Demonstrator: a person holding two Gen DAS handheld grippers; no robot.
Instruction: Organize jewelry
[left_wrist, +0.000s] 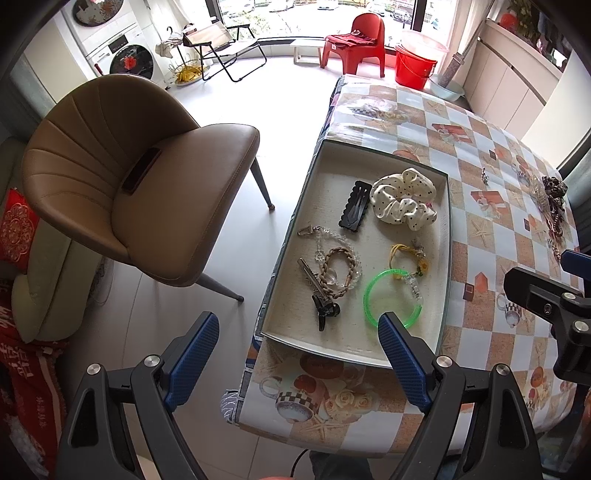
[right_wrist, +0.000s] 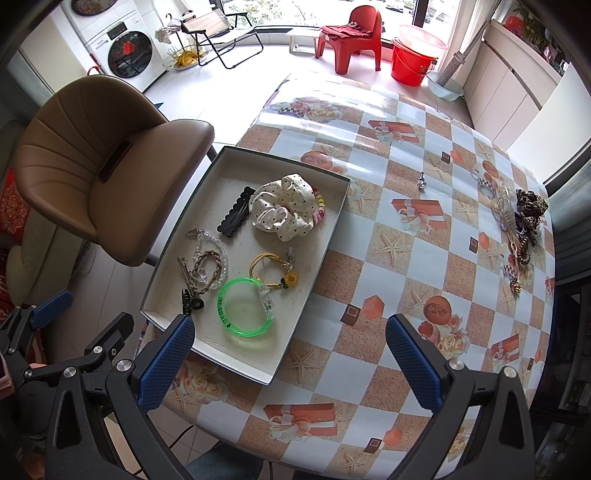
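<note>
Jewelry pile (right_wrist: 524, 218) loose at far right of table (right_wrist: 369, 258), well apart from tray (right_wrist: 306, 291); nearer right gripper (right_wrist: 290, 358); both grippers, left gripper (left_wrist: 299, 354) included, wide open, empty.

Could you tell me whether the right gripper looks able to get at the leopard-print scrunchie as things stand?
Probably yes. The right gripper hangs open and empty above the table, and the leopard-print scrunchie lies uncovered near the far right edge, beside a clear hair claw, with bare tablecloth between.
</note>
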